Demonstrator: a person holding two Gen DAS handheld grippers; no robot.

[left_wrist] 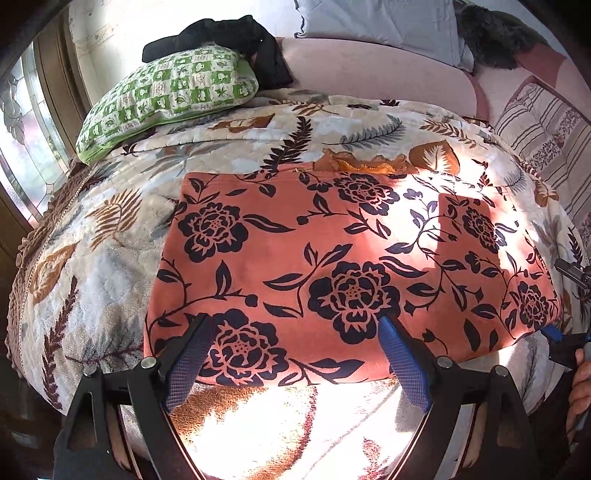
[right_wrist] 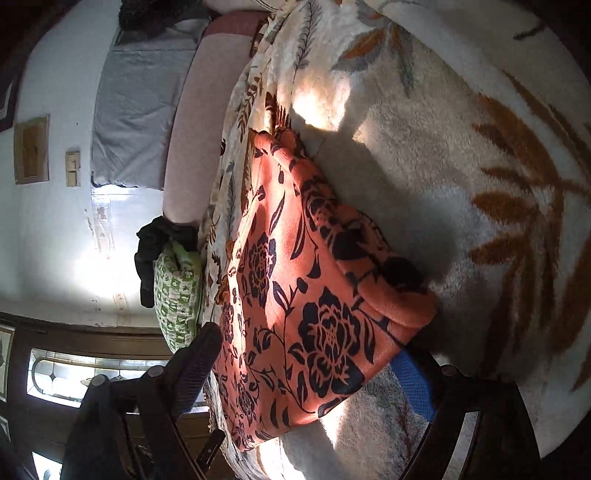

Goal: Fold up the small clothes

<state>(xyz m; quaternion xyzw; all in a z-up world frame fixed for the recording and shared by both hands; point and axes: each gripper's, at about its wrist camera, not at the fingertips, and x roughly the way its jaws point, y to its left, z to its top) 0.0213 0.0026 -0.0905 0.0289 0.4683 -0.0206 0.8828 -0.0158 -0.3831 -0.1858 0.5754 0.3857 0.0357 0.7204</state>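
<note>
A coral garment (left_wrist: 332,258) with a dark navy flower print lies flat on the bed. A ruffled orange trim (left_wrist: 369,164) shows at its far edge. My left gripper (left_wrist: 295,354) hovers open over the near edge, with its blue pads (left_wrist: 188,369) spread wide above the cloth. In the right wrist view the picture is rolled sideways. There my right gripper (right_wrist: 306,373) stands open around a corner of the garment (right_wrist: 314,295), and its pads do not press on the cloth. One of its pads (left_wrist: 552,332) peeks in at the garment's right corner, beside a hand (left_wrist: 580,387).
A cream blanket (left_wrist: 110,258) with leaf print covers the bed. At the back left lies a green checked pillow (left_wrist: 166,92) with a black garment (left_wrist: 221,37) on it. A pink bolster (left_wrist: 369,70), a grey pillow (left_wrist: 376,22) and a striped pillow (left_wrist: 546,136) line the far side. A window (left_wrist: 22,129) is on the left.
</note>
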